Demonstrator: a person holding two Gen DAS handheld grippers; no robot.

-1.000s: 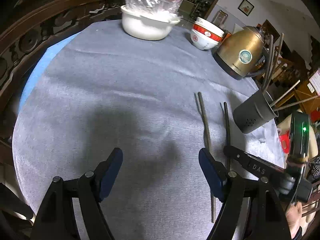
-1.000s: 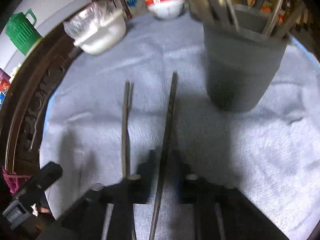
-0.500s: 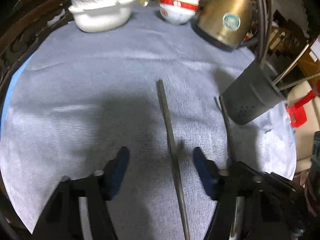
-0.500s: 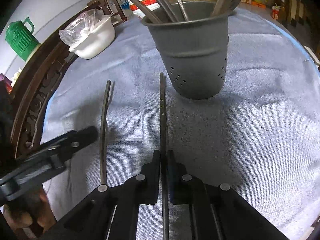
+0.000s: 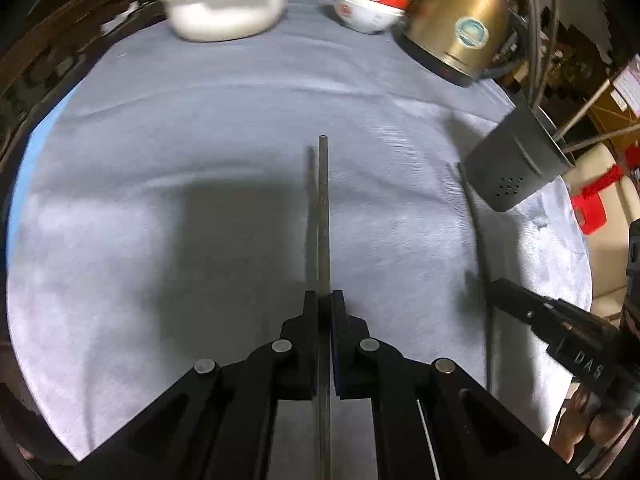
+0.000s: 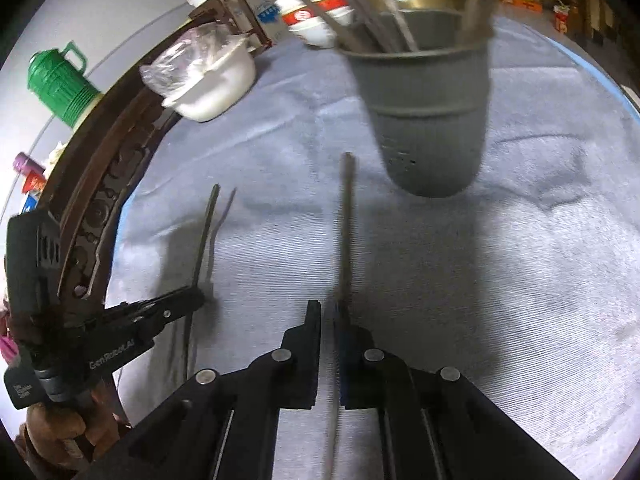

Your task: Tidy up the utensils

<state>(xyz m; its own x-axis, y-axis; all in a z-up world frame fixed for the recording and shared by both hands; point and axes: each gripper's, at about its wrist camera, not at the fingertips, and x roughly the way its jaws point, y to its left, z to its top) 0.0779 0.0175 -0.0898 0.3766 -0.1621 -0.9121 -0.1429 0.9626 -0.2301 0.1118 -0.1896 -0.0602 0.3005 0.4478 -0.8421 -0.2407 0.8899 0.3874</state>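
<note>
Two dark chopsticks are over the grey cloth [image 5: 200,140]. My left gripper [image 5: 324,300] is shut on one chopstick [image 5: 323,200], which runs forward between the pads with its shadow beside it. In the right wrist view the left gripper [image 6: 196,296] shows at the left, gripping that same chopstick [image 6: 206,232]. My right gripper [image 6: 330,308] is shut on the other chopstick [image 6: 346,220], whose tip points at the grey perforated utensil holder [image 6: 428,120]. The holder [image 5: 516,172] has several utensils standing in it. The right gripper [image 5: 496,288] and its chopstick [image 5: 476,232] are at the right of the left wrist view.
At the far side stand a white bowl [image 5: 224,12] covered with plastic, stacked red-and-white bowls [image 5: 368,4] and a gold kettle [image 5: 460,36]. A carved dark wood rim [image 6: 100,184] borders the table, with a green flask [image 6: 60,80] beyond it.
My left gripper went from wide open to shut on its chopstick after shifting over it. The right gripper kept its grip and its chopstick rose slightly toward the holder.
</note>
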